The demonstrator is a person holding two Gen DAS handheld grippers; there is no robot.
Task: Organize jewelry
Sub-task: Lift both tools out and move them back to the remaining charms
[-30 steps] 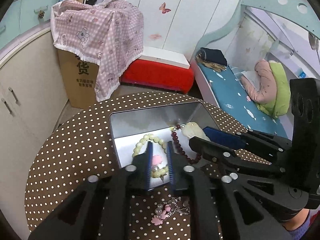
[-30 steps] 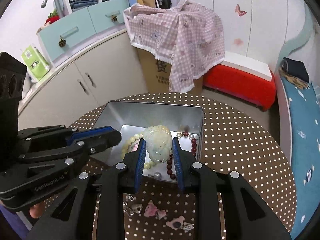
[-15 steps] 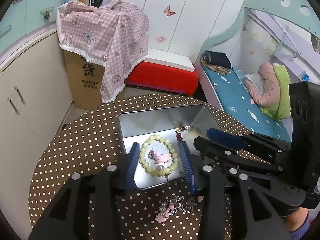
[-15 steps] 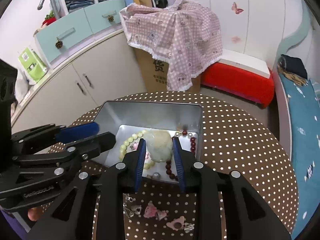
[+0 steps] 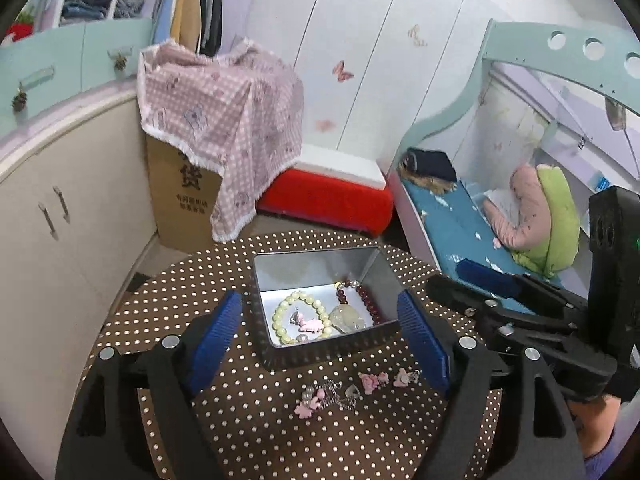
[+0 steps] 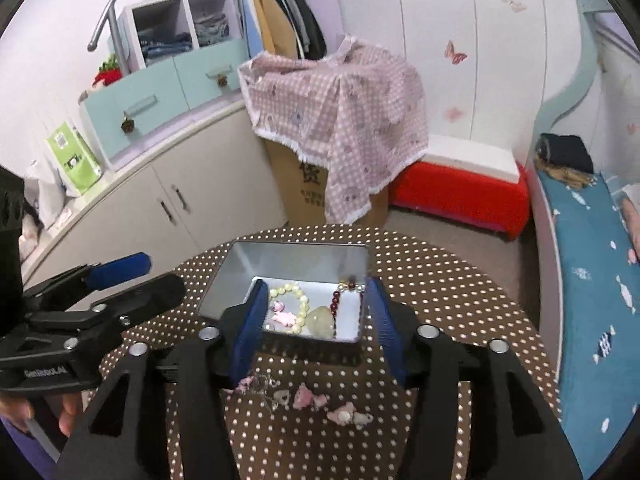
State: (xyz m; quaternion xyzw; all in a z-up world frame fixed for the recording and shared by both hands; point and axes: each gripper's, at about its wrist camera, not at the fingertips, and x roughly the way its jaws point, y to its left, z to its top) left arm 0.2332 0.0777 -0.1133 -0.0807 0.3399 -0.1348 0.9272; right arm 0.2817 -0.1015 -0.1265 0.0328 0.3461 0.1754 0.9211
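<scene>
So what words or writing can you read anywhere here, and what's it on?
"货": big dark character on the cardboard box, under the pink checked cloth.
Small lines printed below it on the box: too blurred to read.
"GenRobot.AI", as best I can read it: pale lettering on the left tool.
Green packet on the counter: print too small to read.

Soft, even indoor light fills the room. The tin [image 5: 320, 350] casts a faint shadow toward the camera, its inner walls gleaming dully. Beyond the tin, furniture bends near the dark, vignetted edges, slightly blurred.
</scene>
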